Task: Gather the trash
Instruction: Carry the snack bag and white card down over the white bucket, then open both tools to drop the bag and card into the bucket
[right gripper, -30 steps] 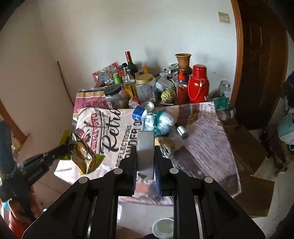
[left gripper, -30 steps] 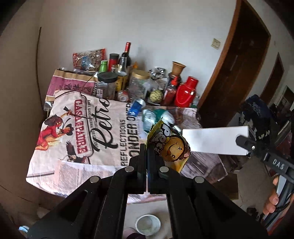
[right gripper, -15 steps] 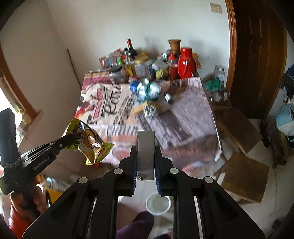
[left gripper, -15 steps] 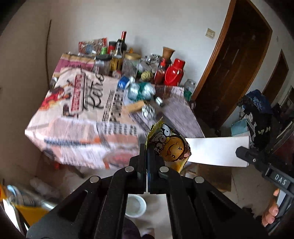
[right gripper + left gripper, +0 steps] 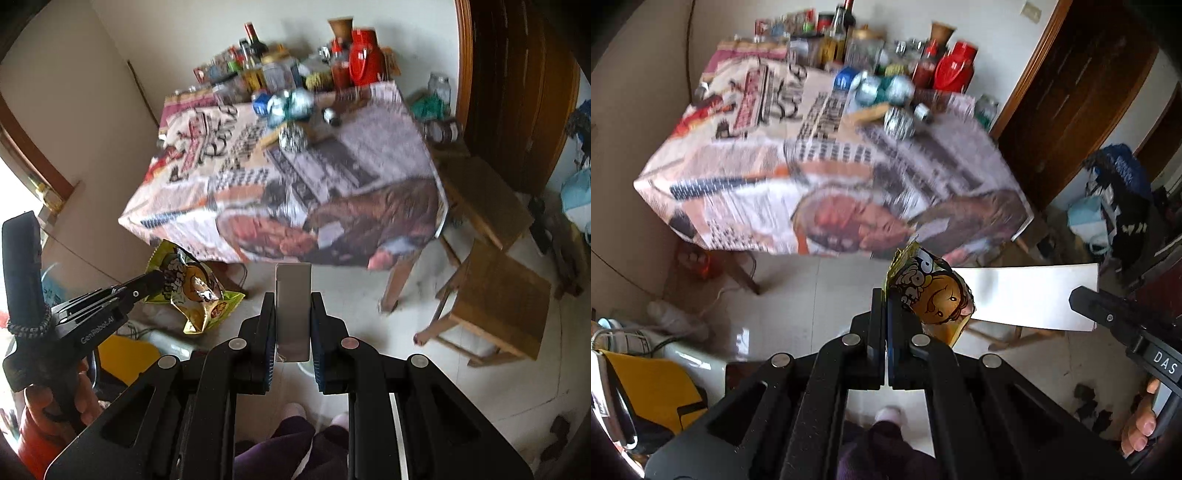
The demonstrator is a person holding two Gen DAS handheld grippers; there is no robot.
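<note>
My left gripper is shut on the edge of a yellow snack bag that hangs above the tiled floor. The right wrist view shows the same bag at the left, in the left gripper. My right gripper is shut on a flat white card that stands upright between its pads. In the left wrist view the card juts out sideways from the right gripper. Crumpled silver wrappers and a blue can lie on the cloth-covered table ahead.
Jars, bottles and a red flask crowd the table's far side. Wooden stools stand to the right by a dark door. A yellow object and white vessels sit low on the left. The person's feet are below.
Both grippers have drawn back from the table and sunk, tilting more toward the floor. The table now lies farther ahead. The bag and the card stay gripped.
</note>
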